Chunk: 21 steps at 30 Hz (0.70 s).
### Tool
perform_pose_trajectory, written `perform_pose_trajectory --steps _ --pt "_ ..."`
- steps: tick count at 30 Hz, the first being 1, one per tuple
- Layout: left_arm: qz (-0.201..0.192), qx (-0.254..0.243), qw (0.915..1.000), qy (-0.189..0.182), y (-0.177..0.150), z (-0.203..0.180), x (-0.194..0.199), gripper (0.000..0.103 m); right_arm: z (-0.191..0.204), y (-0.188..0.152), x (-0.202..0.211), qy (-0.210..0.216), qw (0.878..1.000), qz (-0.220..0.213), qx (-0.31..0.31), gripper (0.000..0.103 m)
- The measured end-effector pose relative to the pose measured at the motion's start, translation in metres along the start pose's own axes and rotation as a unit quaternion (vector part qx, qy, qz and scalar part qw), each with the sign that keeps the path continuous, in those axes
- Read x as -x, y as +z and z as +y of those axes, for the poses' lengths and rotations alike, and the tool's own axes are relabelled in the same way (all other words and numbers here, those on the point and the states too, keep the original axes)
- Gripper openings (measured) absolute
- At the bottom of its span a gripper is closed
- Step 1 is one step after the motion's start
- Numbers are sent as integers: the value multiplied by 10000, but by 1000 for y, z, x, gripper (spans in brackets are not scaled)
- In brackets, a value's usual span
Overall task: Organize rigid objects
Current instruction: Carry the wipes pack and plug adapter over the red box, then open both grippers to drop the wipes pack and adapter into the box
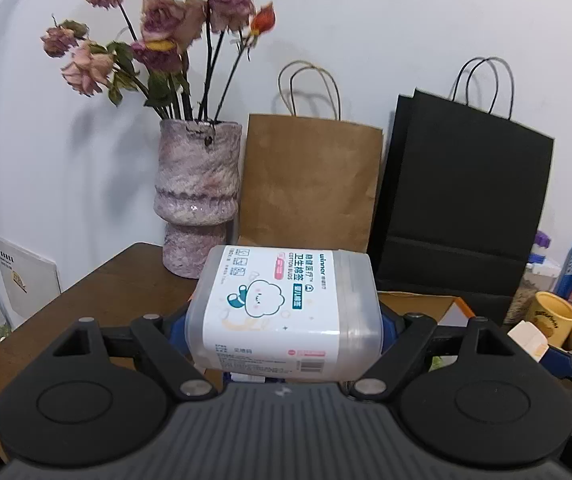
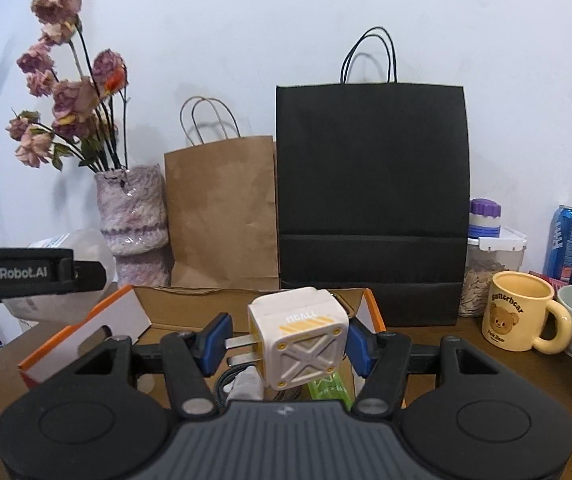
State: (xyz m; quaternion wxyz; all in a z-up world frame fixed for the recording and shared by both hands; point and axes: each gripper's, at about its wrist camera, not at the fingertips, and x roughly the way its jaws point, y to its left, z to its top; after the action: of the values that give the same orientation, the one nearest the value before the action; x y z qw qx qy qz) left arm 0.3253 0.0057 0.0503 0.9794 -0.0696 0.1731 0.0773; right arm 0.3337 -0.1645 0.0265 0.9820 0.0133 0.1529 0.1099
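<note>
Left wrist view: cotton bud box [image 1: 284,306], translucent rounded plastic tub lying on its side, white paper label with cartoon cloud and teal print, clear cap end to the right. Left gripper [image 1: 284,330] clamps it by both ends, blue pads pressed on the plastic, box held above the brown wooden table [image 1: 98,292]. Behind it: mottled pink-purple glazed vase [image 1: 198,196] with dried roses, creased brown paper bag [image 1: 311,184], matte black paper bag [image 1: 461,196], both with cord handles, against the white wall.

Right wrist view: charger plug [image 2: 299,338], white chunky cube, yellow stripes, X-ribbed face with yellow screw dots, two metal prongs pointing left. Right gripper [image 2: 286,342] holds it, jaws at a medium gap: left blue pad against the prongs, right pad on the cube's side. It hangs over an open cardboard box [image 2: 86,330], orange-edged white flaps, cable and green item inside. Glossy yellow bear mug [image 2: 519,312] stands right on the table, pale mug just beside it.
</note>
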Motion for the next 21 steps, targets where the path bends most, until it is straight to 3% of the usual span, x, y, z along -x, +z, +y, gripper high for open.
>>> perform_pose_trajectory --steps 13,21 --pt "324 -330 9987 201 -6 -3 -62 84 -1 -7 -56 -23 9989 338 317 59" --pt "442 -411 9978 274 -8 0 -69 84 1 -16 -62 77 9979 456 452 59"
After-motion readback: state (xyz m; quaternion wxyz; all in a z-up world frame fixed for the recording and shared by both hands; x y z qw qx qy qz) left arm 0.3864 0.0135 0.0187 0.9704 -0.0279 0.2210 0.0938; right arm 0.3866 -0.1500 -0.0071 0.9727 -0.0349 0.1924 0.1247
